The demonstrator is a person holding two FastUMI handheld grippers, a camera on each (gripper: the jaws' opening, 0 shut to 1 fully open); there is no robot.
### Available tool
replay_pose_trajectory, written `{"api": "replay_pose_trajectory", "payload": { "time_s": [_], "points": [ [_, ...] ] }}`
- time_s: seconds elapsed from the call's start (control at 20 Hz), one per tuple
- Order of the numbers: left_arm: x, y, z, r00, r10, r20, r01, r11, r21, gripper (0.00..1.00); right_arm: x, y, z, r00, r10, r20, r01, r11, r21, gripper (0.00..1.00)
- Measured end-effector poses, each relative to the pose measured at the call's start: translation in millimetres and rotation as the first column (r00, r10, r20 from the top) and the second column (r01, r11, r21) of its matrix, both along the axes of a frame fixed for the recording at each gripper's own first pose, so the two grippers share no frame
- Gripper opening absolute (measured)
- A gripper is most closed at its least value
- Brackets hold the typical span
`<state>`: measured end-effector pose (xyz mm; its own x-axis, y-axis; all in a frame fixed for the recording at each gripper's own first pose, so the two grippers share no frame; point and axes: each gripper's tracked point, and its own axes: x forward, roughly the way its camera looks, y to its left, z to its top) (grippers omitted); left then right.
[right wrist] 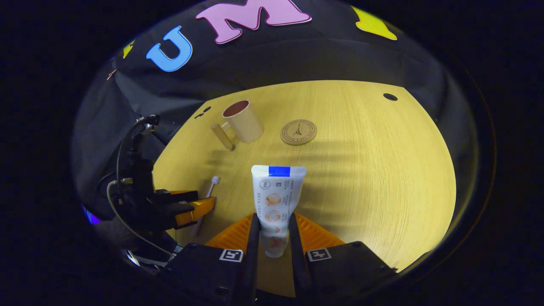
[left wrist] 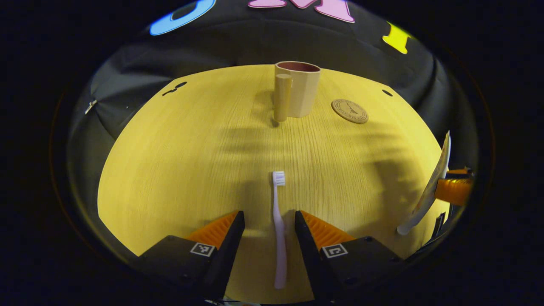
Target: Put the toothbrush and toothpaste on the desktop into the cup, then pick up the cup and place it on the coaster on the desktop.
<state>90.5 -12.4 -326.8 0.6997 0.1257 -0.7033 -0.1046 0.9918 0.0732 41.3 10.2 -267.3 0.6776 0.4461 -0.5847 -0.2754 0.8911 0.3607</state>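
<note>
My left gripper (left wrist: 269,221) stands open astride the toothbrush (left wrist: 279,229), which lies flat on the desk (left wrist: 178,161), untouched. My right gripper (right wrist: 272,225) is clamped on the toothpaste (right wrist: 276,199), tube raised. The cup (left wrist: 299,87) stands upright at the far side, the coaster (left wrist: 349,111) just beside it.

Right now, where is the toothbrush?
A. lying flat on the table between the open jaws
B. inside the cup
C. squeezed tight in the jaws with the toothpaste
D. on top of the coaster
A: the toothbrush lies flat on the table, with the left gripper jaws open on either side, apart from its handle.
</note>
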Motion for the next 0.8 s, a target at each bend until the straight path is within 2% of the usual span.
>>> {"api": "replay_pose_trajectory", "payload": {
  "time_s": [0.15,0.2,0.3,0.4,0.5,0.55,0.8],
  "points": [
    [-0.1,-0.8,-1.1,1.000,0.002,-0.019,-0.002,1.000,-0.003,0.74,1.8,2.0,8.8,0.999,0.031,0.045,-0.032,0.999,0.035,0.39],
    [0.5,-0.8,-1.6,1.000,0.003,-0.031,-0.003,1.000,-0.004,0.77,3.1,2.4,10.4,0.998,0.040,0.056,-0.043,0.998,0.047,0.40],
    [0.1,-2.3,-2.2,0.998,0.001,-0.056,-0.001,1.000,-0.003,0.71,5.2,3.4,14.7,0.996,0.054,0.069,-0.059,0.996,0.069,0.39],
    [3.1,-4.2,-2.1,0.997,0.005,-0.076,-0.005,1.000,0.001,0.45,8.3,2.1,18.1,0.995,0.062,0.073,-0.069,0.994,0.083,0.39],
    [1.8,-7.5,-0.2,0.995,0.013,-0.096,-0.012,1.000,0.015,0.28,11.8,-2.4,22.0,0.995,0.063,0.082,-0.070,0.993,0.094,0.39],
    [2.0,-7.9,-2.9,0.994,0.013,-0.111,-0.011,1.000,0.018,0.16,13.7,-3.6,23.3,0.995,0.060,0.083,-0.068,0.993,0.098,0.39],
    [4.3,-10.1,0.7,0.994,-0.035,-0.100,0.030,0.998,-0.053,0.07,18.7,-13.8,33.4,0.994,0.027,0.102,-0.037,0.995,0.095,0.39]
  ]
}}
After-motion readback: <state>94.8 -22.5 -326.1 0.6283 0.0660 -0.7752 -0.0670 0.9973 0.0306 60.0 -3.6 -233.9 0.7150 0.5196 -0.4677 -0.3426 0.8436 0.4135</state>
